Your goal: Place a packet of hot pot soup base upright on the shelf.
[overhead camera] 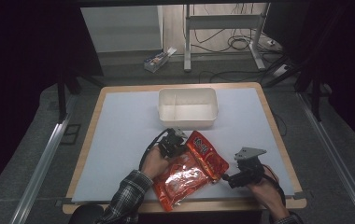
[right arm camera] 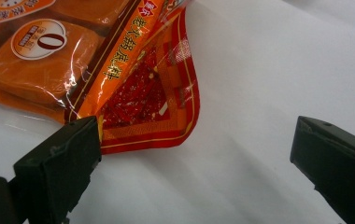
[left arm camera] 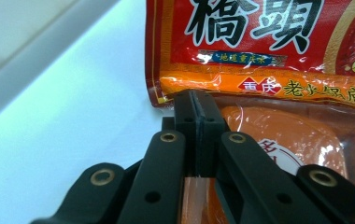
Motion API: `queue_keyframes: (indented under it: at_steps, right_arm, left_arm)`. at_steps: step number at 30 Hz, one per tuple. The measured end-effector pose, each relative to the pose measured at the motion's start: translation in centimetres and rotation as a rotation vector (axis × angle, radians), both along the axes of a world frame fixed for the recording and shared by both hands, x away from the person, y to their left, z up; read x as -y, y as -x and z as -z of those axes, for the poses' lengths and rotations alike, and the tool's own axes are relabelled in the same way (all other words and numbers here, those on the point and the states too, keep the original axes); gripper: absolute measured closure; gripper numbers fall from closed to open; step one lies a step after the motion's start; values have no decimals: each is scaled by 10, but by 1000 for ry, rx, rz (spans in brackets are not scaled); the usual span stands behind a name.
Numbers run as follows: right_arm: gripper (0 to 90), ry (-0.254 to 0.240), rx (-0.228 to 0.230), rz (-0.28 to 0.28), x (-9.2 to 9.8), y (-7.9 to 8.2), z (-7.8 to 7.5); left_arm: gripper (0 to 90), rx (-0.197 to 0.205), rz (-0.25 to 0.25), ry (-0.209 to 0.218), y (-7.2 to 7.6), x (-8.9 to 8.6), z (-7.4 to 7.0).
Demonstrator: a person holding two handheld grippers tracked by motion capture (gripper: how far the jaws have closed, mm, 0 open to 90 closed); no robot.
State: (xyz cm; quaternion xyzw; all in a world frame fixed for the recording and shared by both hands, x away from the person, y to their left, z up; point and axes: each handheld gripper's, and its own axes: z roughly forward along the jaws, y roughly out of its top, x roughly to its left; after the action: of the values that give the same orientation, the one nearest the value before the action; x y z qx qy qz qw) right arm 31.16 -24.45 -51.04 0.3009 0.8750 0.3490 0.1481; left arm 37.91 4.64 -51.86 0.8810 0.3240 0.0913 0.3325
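White mat on a wood-edged table (overhead camera: 278,140), dark room around it, cables on the floor behind. My landmark is the pouch (overhead camera: 189,172), the red-orange hotpot-base pack lying near my edge of the mat, a little short of the white tub (overhead camera: 187,108). My left gripper (overhead camera: 178,142) sits at the pouch's far-left edge, jaws pinched tight on that edge just below the red print. My right gripper (overhead camera: 224,178) is at the pouch's right corner with jaws gaping; one jaw is right up against the corner and the other well clear, holding nothing. So I'd say: one grab done, second grab pending, then lift it into the tub, which holds nothing yet.
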Motion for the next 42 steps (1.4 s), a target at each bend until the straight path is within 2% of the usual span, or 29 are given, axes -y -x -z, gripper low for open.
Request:
queue_keyframes:
  at_steps: [2, 4, 10, 13, 16, 19, 21, 24, 27, 28, 29, 31, 32, 33, 37, 39, 42]
  right_arm:
    - [18, -9, 1, 2, 1, 0, -1]
    - [15, -19, -3, 10, 1, -1, -1]
    - [8, -55, -14, 29, 1, -2, -3]
    - [8, -61, -14, 37, 0, -4, -4]
    - [8, -71, -13, 40, -3, -4, -6]
    - [8, -107, -5, 22, -7, -5, -9]
    - [7, -142, -6, 2, -11, -4, -12]
    - [10, -114, 13, -6, -18, -1, -13]
    - [56, -86, -2, 7, -24, -4, -12]
    - [56, -86, -2, 7, -24, -4, -12]
    - [83, -76, -20, 17, -26, -6, -12]
    - [101, -87, -48, 16, -27, -9, -12]
    - [101, -87, -48, 16, -27, -9, -12]
    - [135, -95, -62, 23, -29, -12, -12]
    - [170, -86, -90, 19, -33, -18, -10]
    - [203, -80, -98, 21, -36, -22, -7]
    - [242, -74, -113, 17, -40, -26, -4]
  left_arm:
    - [894, 6, -9, 33, 1, -5, -2]
    - [831, 13, -9, 67, 4, -10, -6]
    - [670, 74, 2, 84, 21, -22, -14]
    - [555, 93, 3, 76, 31, -29, -14]
    - [393, 114, -9, 75, 44, -38, -15]
    - [261, 124, -32, 92, 57, -49, -18]
    - [158, 118, -39, 112, 66, -56, -20]
    - [65, 128, -47, 125, 79, -67, -23]
    - [35, 140, -62, 145, 92, -79, -24]
    - [29, 140, -62, 145, 92, -79, -24]
    - [29, 147, -74, 140, 100, -87, -23]
    - [21, 167, -92, 107, 107, -95, -20]
    - [18, 167, -92, 107, 107, -95, -20]
    - [18, 182, -104, 87, 114, -102, -16]
    - [12, 203, -126, 45, 127, -110, -11]
    - [10, 213, -140, 18, 131, -113, -9]
    - [9, 218, -153, 0, 133, -117, -7]
